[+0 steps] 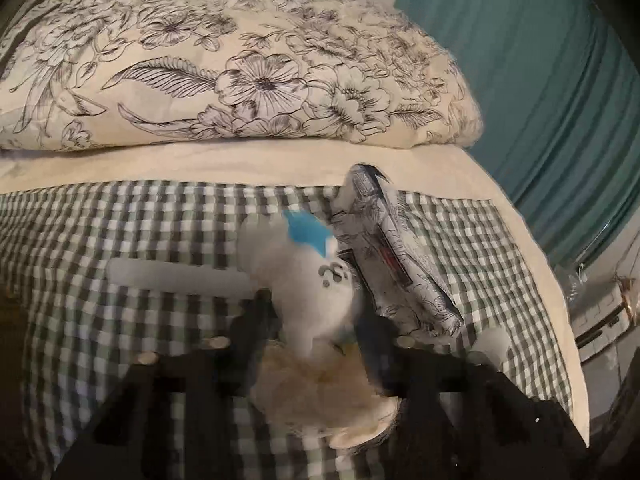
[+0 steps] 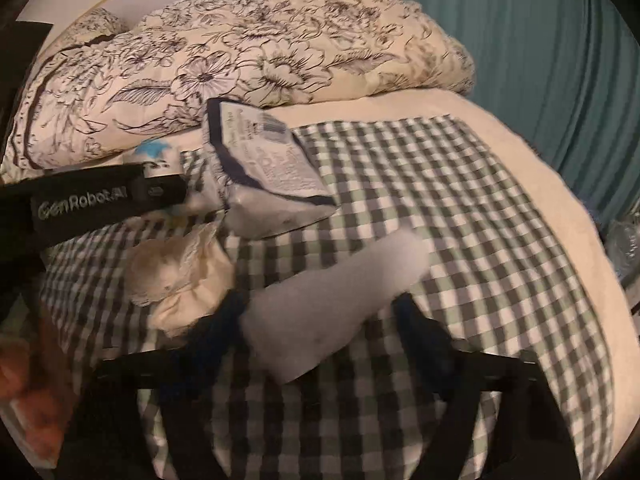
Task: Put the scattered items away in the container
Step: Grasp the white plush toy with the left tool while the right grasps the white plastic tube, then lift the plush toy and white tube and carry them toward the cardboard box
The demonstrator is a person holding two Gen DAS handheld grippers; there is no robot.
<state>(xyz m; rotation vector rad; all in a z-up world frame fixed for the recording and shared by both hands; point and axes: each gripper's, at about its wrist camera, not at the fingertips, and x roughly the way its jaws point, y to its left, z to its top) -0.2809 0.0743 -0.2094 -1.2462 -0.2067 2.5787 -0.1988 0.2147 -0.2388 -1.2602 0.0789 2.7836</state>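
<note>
My left gripper is shut on a white plush toy with a blue tuft; the toy stands between the fingers above the checked blanket. A cream fabric item lies under it. A patterned packet lies just right of the toy and shows in the right wrist view. My right gripper is shut on a grey sock. The cream fabric item lies to its left. The left gripper shows at left. No container shows.
A floral pillow lies across the far side of the bed. A teal curtain hangs at the right. A light strip lies on the blanket left of the toy. A white unit stands beyond the bed's right edge.
</note>
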